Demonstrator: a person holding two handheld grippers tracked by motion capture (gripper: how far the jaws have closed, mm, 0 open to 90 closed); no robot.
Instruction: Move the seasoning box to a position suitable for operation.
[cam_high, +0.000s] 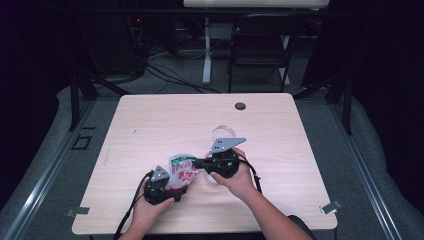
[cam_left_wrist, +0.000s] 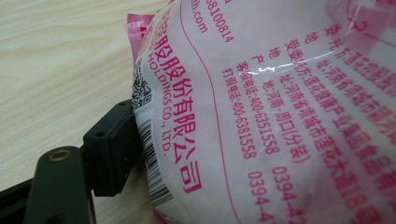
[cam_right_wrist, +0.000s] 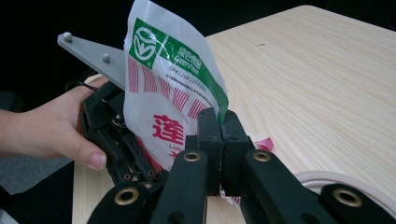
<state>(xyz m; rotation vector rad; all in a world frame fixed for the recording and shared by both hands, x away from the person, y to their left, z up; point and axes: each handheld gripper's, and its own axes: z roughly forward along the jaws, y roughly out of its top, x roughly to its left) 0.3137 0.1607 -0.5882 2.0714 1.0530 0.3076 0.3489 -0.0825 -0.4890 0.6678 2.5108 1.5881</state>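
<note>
One packet (cam_high: 182, 170), two grippers (cam_high: 196, 163) (cam_high: 176, 186), one table (cam_high: 165, 120)

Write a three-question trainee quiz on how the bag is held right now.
1. True or false: the right gripper is shut on the edge of the bag.
2. Which lies on the table behind the right gripper: A) a clear round lid, B) a spoon, C) a cup?
3. What does the left gripper hold?

Key: 1 true. 2 A. 3 The bag: in the left gripper view one jaw presses on its printed side.
</note>
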